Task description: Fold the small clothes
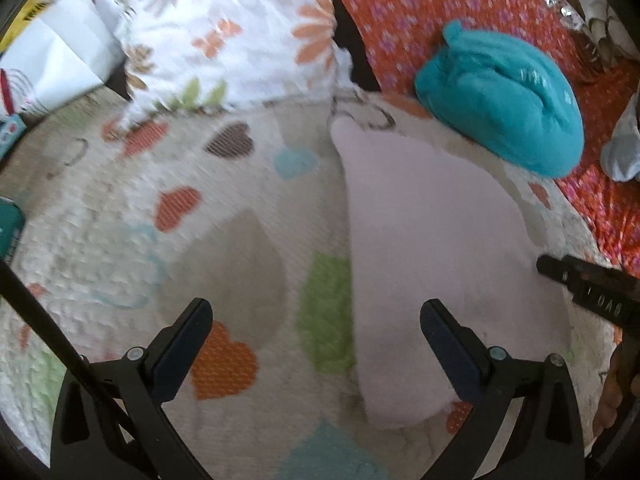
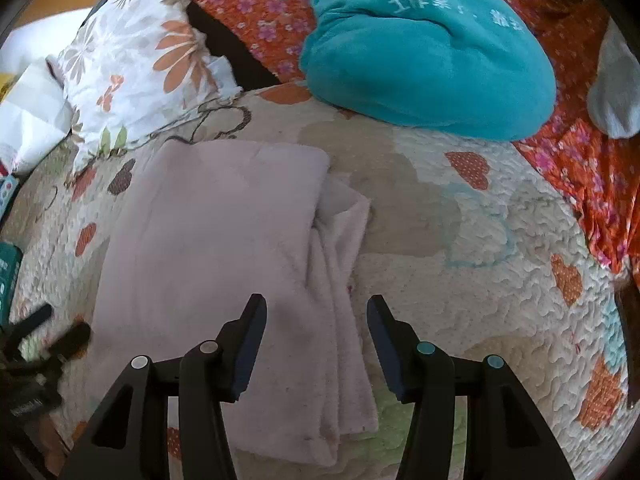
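A pale pink cloth lies folded flat on the heart-patterned quilt, with layered edges along its right side. It also shows in the left wrist view. My right gripper is open and empty, hovering over the cloth's right edge near its front. My left gripper is open and empty, above the cloth's left edge and the quilt. The right gripper's finger shows at the right of the left wrist view. The left gripper's fingers show at the far left of the right wrist view.
A teal fleece bundle lies beyond the cloth on an orange flowered sheet. A white floral pillow sits at the back left. A grey item lies at the far right. White paper and small boxes sit at the left.
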The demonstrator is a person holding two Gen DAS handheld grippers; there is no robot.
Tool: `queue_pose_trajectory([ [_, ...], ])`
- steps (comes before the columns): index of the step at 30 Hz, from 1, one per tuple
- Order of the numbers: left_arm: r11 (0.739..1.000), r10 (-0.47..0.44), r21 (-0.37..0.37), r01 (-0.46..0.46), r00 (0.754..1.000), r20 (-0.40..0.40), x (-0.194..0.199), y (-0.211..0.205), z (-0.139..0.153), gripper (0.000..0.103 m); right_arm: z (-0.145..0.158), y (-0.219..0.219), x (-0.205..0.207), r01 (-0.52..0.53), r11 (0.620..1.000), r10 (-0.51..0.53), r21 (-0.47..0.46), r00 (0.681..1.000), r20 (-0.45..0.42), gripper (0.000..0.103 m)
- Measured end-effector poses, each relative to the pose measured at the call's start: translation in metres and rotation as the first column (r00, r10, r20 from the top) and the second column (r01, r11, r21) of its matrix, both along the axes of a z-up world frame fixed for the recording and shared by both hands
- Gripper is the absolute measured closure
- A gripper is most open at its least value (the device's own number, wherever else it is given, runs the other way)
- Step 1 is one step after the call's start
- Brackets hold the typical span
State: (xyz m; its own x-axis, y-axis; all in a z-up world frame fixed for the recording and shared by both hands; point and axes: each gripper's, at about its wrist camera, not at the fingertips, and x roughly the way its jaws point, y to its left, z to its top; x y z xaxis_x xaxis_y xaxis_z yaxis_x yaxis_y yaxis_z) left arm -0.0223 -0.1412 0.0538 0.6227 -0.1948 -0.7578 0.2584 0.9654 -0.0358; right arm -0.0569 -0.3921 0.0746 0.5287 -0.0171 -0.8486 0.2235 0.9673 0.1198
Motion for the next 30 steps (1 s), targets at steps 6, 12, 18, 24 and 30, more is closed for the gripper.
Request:
queue_pose_trajectory([
  [6,0.999,0.039,0.015,-0.04,0.998,0.05,-0.003,0.009,0.011,0.0,0.0,0.016,0.001,-0.04,0.998,0.04,-0.053,0.999,0.002,0.043],
  [12,0.999,0.013,0.041,-0.016,0.998,0.058,-0.006,0.008,0.012,0.0,-0.005,0.026,0.003,-0.068,0.995,0.067,-0.073,0.998,-0.016,0.043],
  [18,0.999,0.011,0.041,-0.013,0.998,0.057,-0.007,0.007,0.011,0.0,-0.006,0.027,0.002,-0.067,0.994,0.066,-0.085,0.998,-0.019,0.042],
  [24,0.999,-0.001,0.05,-0.002,0.999,0.047,-0.007,0.006,0.008,0.0,-0.007,0.026,0.002,-0.066,0.994,0.064,-0.089,0.998,-0.025,0.041],
  [30,0.999,-0.004,0.05,0.002,0.999,0.033,-0.006,0.007,0.007,0.0,-0.008,0.027,0.002,-0.074,0.993,0.072,-0.097,0.997,-0.027,0.041],
])
